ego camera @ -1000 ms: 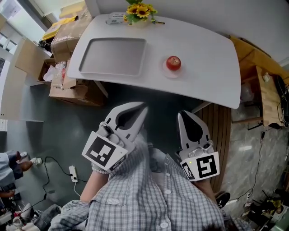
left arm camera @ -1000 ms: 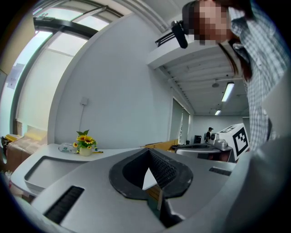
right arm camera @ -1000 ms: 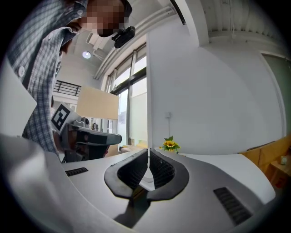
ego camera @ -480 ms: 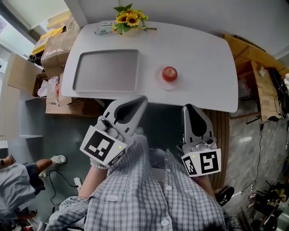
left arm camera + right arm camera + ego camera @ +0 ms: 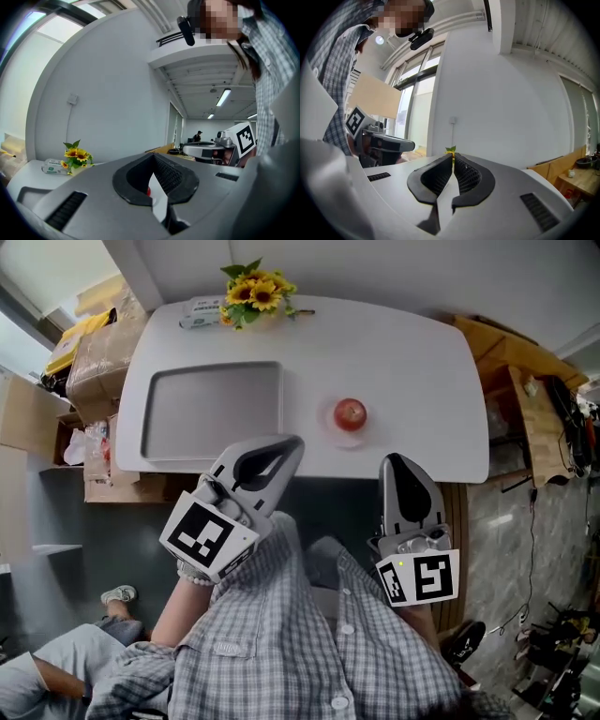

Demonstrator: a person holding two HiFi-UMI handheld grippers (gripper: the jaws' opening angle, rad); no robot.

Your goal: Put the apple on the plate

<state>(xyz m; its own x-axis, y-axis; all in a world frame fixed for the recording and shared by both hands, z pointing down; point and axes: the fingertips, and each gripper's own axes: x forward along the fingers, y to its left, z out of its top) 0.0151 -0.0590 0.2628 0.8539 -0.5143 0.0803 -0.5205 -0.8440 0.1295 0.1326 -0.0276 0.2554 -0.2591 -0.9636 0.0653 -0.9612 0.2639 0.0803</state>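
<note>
A red apple point(image 5: 350, 412) rests on a small pale round disc point(image 5: 350, 433) on the white table point(image 5: 422, 381), right of centre. To its left lies a grey rectangular tray point(image 5: 211, 413), empty. My left gripper point(image 5: 292, 442) is shut with nothing in it, its tips at the table's near edge below the tray's right corner. My right gripper point(image 5: 393, 459), also shut and holding nothing, is just short of the near edge, below and right of the apple. In the left gripper view a sliver of the apple point(image 5: 149, 191) shows through the gap behind the closed tips of the left gripper point(image 5: 153, 157). In the right gripper view, the right gripper point(image 5: 452, 157) points at the wall.
A sunflower bunch point(image 5: 251, 292) and a white packet point(image 5: 199, 310) sit at the table's far edge. Cardboard boxes point(image 5: 89, 343) crowd the floor at the left, and wooden furniture point(image 5: 525, 399) stands at the right. Another person point(image 5: 56, 681) is at the lower left.
Both grippers have come closer to the table's near edge, and the table sits nearer in the head view. The person at the lower left has shifted. Both grippers stay shut.
</note>
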